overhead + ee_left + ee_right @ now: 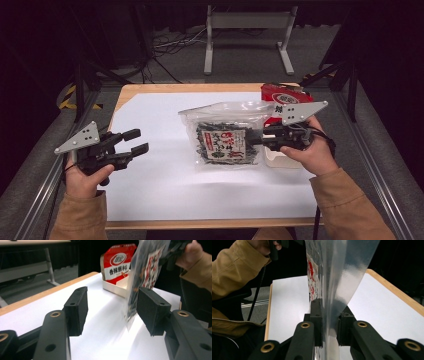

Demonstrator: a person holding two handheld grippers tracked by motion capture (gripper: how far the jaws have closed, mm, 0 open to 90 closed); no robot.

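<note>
A clear zip bag [225,135] with a dark printed snack packet inside hangs a little above the white sheet, casting a shadow on it. My right gripper [257,139] is shut on the bag's right edge. In the right gripper view the bag's clear plastic [337,270] rises from between the closed jaws of the right gripper [329,315]. My left gripper [135,142] is at the table's left, open, with nothing in it. In the left gripper view the left gripper [112,305] faces the hanging bag [147,267], whose lower edge is just beyond the right pad [152,310], apart from it.
A red packet [282,95] stands in a white box [277,159] at the right, behind and under my right hand; both the red packet [117,263] and the white box [115,287] appear in the left gripper view. A white sheet [160,185] covers the wooden table [150,88].
</note>
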